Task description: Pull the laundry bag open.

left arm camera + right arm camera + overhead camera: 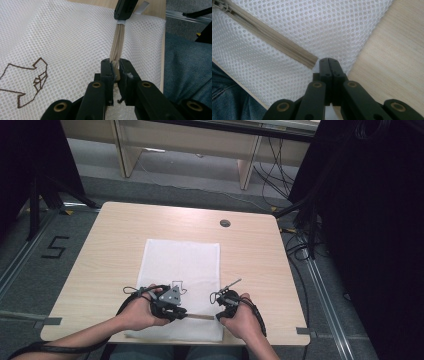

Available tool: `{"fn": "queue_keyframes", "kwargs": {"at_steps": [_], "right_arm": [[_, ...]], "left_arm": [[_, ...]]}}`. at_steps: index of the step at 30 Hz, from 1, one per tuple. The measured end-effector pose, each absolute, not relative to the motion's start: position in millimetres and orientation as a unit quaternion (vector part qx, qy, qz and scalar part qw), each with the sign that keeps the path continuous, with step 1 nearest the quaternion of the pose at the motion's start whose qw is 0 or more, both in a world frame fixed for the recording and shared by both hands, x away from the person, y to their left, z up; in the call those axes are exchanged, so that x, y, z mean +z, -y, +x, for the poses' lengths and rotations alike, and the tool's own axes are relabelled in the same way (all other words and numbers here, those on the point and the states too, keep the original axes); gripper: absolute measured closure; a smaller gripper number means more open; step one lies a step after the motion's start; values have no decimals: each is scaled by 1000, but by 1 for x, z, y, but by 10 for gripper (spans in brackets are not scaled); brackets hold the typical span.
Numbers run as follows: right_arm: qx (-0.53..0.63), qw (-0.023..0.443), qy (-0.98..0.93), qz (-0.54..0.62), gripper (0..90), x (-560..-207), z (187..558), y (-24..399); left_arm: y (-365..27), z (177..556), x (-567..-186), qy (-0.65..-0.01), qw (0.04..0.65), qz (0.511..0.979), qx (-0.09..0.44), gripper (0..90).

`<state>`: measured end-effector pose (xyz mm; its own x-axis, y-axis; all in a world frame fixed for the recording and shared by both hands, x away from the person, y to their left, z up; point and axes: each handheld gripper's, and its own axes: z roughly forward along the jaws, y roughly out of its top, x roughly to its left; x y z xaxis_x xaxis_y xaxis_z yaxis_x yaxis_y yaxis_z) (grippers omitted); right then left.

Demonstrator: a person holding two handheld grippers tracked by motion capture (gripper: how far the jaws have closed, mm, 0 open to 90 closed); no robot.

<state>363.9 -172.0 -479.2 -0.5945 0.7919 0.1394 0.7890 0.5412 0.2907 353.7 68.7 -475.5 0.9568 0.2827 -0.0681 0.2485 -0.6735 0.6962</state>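
A white mesh bag (182,255) lies flat on the wooden table (110,250), with a beige zipper (200,316) along its near edge. My left gripper (181,313) is shut on the zipper (119,40), and beige material is pinched between its tips (115,63). My right gripper (219,316) is at the zipper's other end, where its jaws press together on the bag's fabric. In the right gripper view the zipper (269,35) runs up and to the left from my right gripper (328,60). A brown outline logo (27,82) is stitched on the mesh.
A round cable grommet (225,223) sits near the table's far edge. The person's blue jeans (187,70) are just past the near edge. Black cables and stands (300,235) crowd the floor at the right, and desk legs (247,167) stand beyond.
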Motion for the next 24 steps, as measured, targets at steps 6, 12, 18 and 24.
{"fn": "queue_keyframes", "kwargs": {"at_steps": [6, 12, 18, 24], "right_arm": [[161, 8, -877, 453, 900, -479, 363, 170], [162, 8, -877, 452, 900, -479, 363, 171], [164, 9, -877, 451, 900, -479, 363, 170], [164, 10, -878, 449, 900, -479, 364, 170]], "left_arm": [[-72, 355, -475, -144, 377, 915, 18, 818], [-73, 354, -475, -140, 374, 916, 25, 818], [-74, 353, -475, -138, 374, 917, 25, 818], [-79, 354, -475, -145, 373, 916, 24, 818]]}}
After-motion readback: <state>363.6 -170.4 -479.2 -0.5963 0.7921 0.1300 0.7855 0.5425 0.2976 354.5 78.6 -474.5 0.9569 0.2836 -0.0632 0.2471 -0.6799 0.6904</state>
